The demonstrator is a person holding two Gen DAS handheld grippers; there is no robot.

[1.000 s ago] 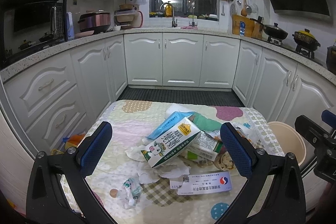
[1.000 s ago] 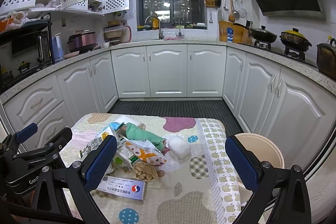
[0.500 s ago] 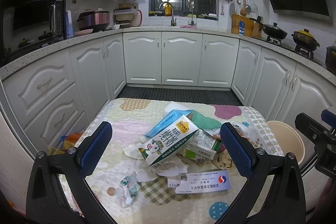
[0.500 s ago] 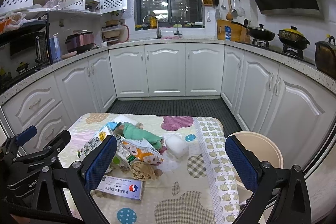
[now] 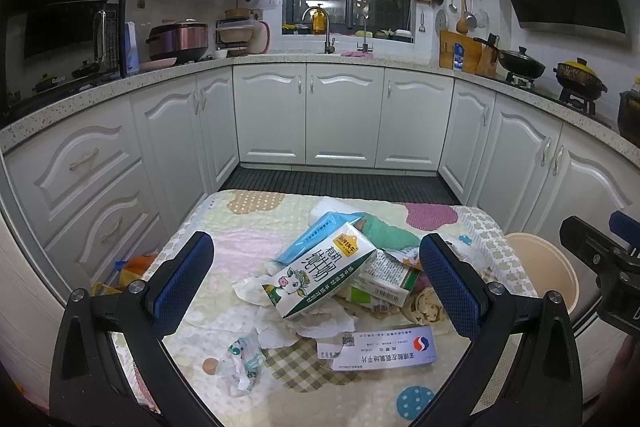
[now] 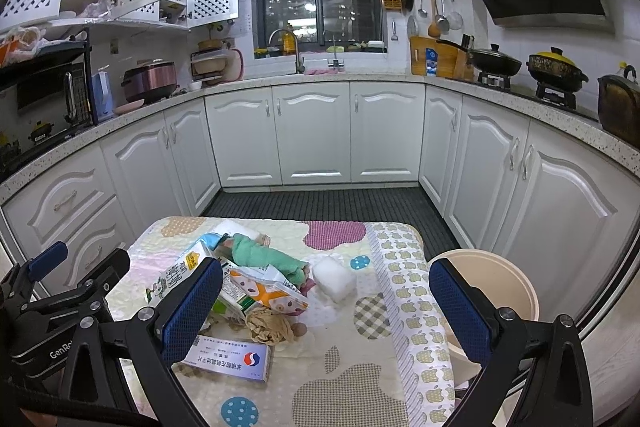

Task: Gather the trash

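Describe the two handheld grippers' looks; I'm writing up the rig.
Both match: the left gripper and right gripper have black angular frames with silver screws and two fingers faced with blue textured pads. White partial lettering "GenRo" marks the left one's body.

The left gripper [image 5: 316, 287] is held level, facing forward, with its two blue-padded fingers [image 5: 182, 283] spread wide apart and nothing between them. The right gripper [image 6: 326, 307] is in the same pose, its fingers [image 6: 460, 311] also parted wide and empty. The two sit side by side and near each other: from the left wrist view the right gripper's black frame shows at the far right edge, and from the right wrist view the left gripper's black frame shows at the near left. The person's hands are not clearly visible.
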